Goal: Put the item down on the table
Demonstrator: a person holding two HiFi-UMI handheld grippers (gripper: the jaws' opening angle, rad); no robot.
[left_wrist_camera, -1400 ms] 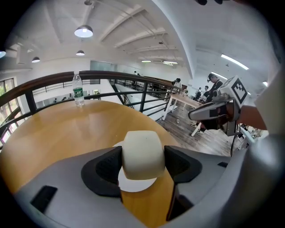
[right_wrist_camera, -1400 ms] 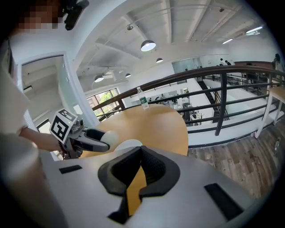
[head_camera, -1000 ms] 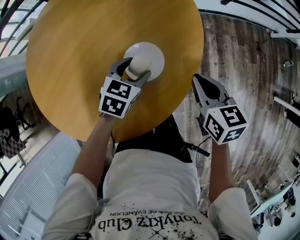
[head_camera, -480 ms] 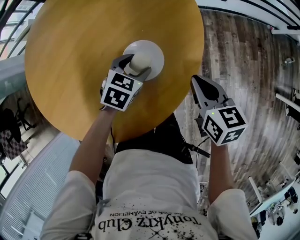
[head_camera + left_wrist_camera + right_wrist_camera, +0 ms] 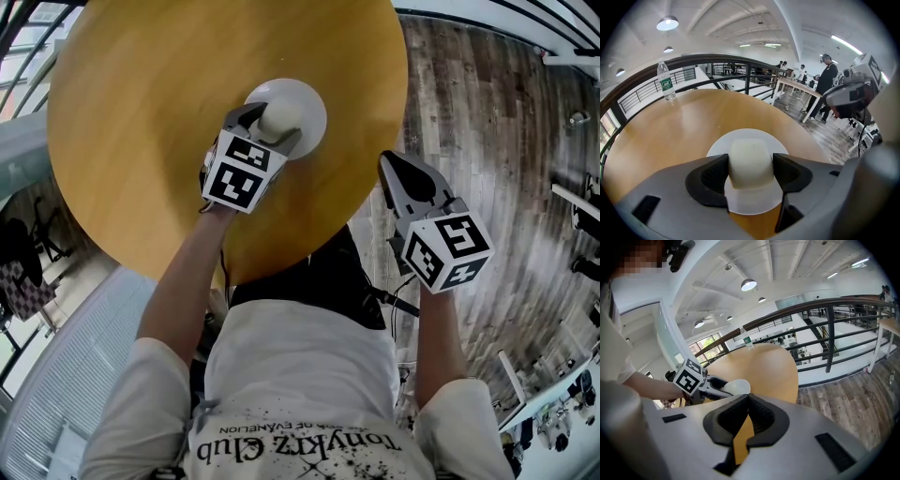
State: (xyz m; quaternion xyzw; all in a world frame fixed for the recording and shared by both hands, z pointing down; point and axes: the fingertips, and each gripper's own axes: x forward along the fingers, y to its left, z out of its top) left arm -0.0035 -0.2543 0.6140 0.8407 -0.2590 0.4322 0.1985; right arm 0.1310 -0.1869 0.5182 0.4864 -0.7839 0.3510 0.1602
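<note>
Nearest, my right gripper (image 5: 748, 399) hangs pinched shut and empty, off the table's (image 5: 141, 141) right edge. Further out, the left gripper (image 5: 751, 168) clamps the cream block (image 5: 751, 154) over a white disc (image 5: 754, 202). Whether the disc rests on the wood I cannot tell, and letting go too high could tip the block. Only the left gripper view shows the pads' (image 5: 708, 176) bite and the far bottle (image 5: 666, 80).

I log this as an open-plan office mezzanine: curved railing (image 5: 708, 58), pendant lamps (image 5: 668, 22) upper left, people (image 5: 828, 75) by desks (image 5: 797, 84) upper right.
</note>
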